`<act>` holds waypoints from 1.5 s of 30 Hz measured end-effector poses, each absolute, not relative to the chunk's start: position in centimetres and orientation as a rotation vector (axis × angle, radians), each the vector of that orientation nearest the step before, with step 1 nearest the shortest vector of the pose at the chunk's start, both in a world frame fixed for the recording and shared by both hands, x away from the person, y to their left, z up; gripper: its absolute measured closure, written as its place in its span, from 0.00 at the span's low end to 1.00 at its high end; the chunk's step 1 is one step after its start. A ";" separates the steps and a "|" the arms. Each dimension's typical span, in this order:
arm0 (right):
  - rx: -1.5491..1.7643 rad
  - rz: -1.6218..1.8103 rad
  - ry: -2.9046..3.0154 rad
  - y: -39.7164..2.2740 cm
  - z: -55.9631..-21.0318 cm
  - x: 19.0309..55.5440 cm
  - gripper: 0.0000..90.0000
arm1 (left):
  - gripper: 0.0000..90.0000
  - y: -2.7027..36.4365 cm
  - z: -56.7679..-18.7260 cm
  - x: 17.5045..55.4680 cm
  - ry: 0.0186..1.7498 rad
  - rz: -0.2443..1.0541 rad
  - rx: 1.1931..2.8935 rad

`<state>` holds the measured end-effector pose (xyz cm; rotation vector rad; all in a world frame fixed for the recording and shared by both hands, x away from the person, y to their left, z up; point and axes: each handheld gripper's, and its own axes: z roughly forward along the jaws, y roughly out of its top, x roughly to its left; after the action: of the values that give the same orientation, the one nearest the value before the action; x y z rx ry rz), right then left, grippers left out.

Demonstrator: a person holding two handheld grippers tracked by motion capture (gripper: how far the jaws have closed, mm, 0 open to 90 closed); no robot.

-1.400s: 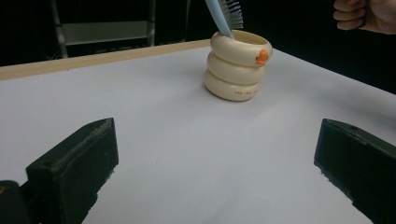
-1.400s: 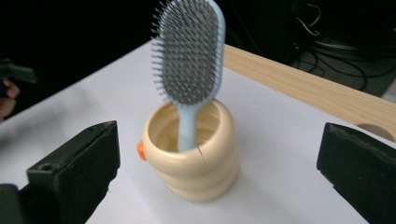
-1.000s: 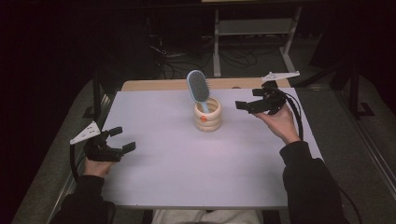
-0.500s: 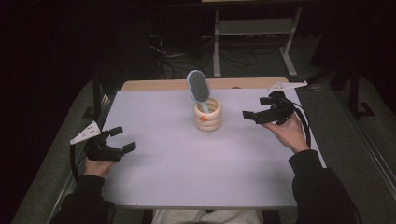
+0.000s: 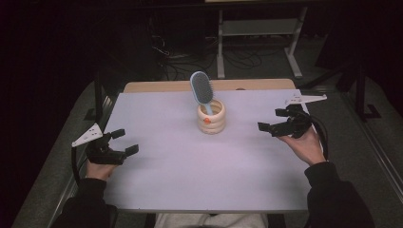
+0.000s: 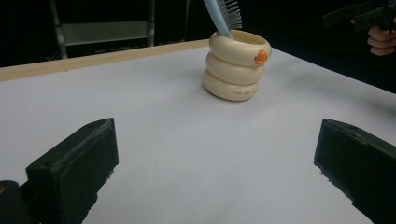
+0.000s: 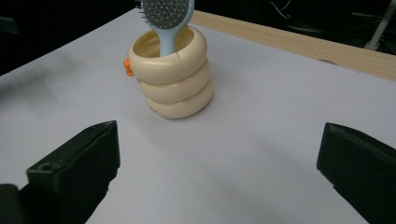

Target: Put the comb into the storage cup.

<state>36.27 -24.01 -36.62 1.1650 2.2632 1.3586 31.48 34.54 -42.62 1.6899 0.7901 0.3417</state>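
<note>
Hairbrush (image 5: 201, 89) stands handle-down in the cream ringed holder (image 5: 211, 117), bristle head up and tilted toward the far left edge; holder sits upright near the middle of the white worktop (image 5: 190, 175), slightly toward the far side. The holder reads as three stacked rings with a small orange tab at its rim, clear in the left gripper view (image 6: 235, 65) and the right gripper view (image 7: 170, 72). Left claw (image 5: 121, 142) rests low at the near left edge of the worktop, jaws wide apart, nothing between them; its own view looks across bare worktop to the holder, well apart. Right claw (image 5: 275, 121) is held above the right edge, jaws likewise wide apart and empty, aimed toward the holder but not near touching it. Judgement: brush looks seated in the holder, with both claws empty and off to the sides, so the placing step appears complete, or else this is the start of a pick-out; I cannot tell which. If the brush is to be lifted, the next move calls for the right claw to approach the exposed neck just above the rim, close across the narrow handle, and draw up along the tilt, with the left claw steadying the holder, which looks light enough to tip.
</note>
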 end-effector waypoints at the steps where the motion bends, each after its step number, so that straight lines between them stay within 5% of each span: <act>1: 1.163 1.360 2.263 -24.2 -36.8 36.1 0.00 | 0.00 34.5 -42.6 31.5 0.790 0.342 1.690; 45: 1.121 1.381 2.201 -27.6 -40.4 28.6 0.00 | 0.00 34.1 -43.0 31.7 0.794 0.324 1.721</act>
<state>28.58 -27.60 -40.42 1.1214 2.2006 1.3812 31.70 34.06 -43.03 1.7209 0.7939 0.3235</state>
